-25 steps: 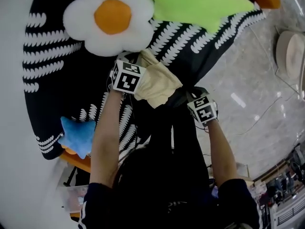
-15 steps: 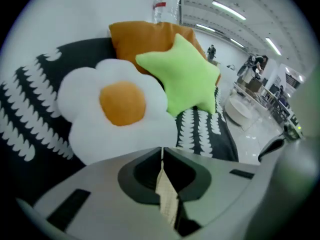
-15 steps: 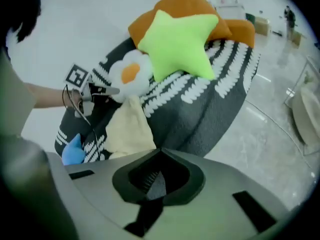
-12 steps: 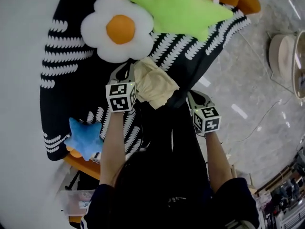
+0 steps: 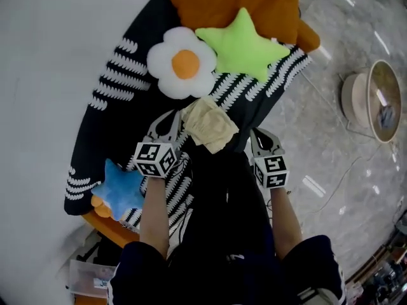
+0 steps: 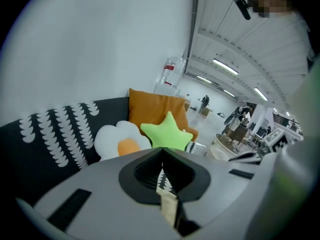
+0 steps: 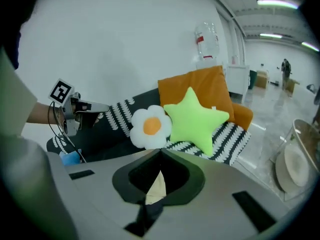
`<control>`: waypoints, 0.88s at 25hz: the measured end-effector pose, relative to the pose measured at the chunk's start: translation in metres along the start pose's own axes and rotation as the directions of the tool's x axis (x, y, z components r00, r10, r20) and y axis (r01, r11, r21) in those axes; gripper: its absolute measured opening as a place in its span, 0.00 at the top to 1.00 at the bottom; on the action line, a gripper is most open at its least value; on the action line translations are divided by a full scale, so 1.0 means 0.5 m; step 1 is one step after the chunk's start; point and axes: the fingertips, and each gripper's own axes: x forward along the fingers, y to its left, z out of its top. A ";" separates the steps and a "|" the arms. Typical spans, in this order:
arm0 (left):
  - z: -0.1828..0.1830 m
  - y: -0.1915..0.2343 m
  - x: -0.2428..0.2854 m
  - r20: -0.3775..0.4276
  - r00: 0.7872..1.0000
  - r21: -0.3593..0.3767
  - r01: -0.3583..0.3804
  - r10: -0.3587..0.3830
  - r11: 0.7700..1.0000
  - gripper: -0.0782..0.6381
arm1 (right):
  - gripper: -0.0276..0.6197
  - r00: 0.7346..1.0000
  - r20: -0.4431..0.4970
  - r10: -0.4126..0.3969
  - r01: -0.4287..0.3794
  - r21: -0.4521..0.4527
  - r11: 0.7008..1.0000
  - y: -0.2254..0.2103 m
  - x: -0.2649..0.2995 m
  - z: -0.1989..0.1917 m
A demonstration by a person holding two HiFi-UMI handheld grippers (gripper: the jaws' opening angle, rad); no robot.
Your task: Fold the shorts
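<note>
No legible text or signs

Cream shorts point(image 5: 210, 127), lime star point(image 5: 240, 43), black-white blanket point(image 5: 111, 129)

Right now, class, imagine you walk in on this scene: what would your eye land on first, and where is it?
The bright cushions on the black-and-white cover stand out: a green star cushion beside a white flower cushion, an orange cushion behind them. Nearer the person, the left gripper and right gripper are both shut on the shorts, a cream part showing between them.
</note>
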 end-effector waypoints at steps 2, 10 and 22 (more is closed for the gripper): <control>0.013 -0.034 -0.026 0.018 1.000 0.034 0.024 -0.025 0.999 0.89 | 0.94 1.000 0.026 -0.006 0.008 -0.061 0.998 0.011 -0.018 0.037; 0.027 -0.133 -0.196 0.092 0.995 0.016 0.032 -0.033 0.999 0.89 | 0.94 0.996 0.076 -0.044 0.053 -0.118 0.992 0.117 -0.143 0.096; 0.122 -0.187 -0.359 0.276 0.961 0.066 -0.029 0.010 0.997 0.89 | 0.94 0.944 0.318 -0.082 0.141 -0.167 0.976 0.205 -0.301 0.217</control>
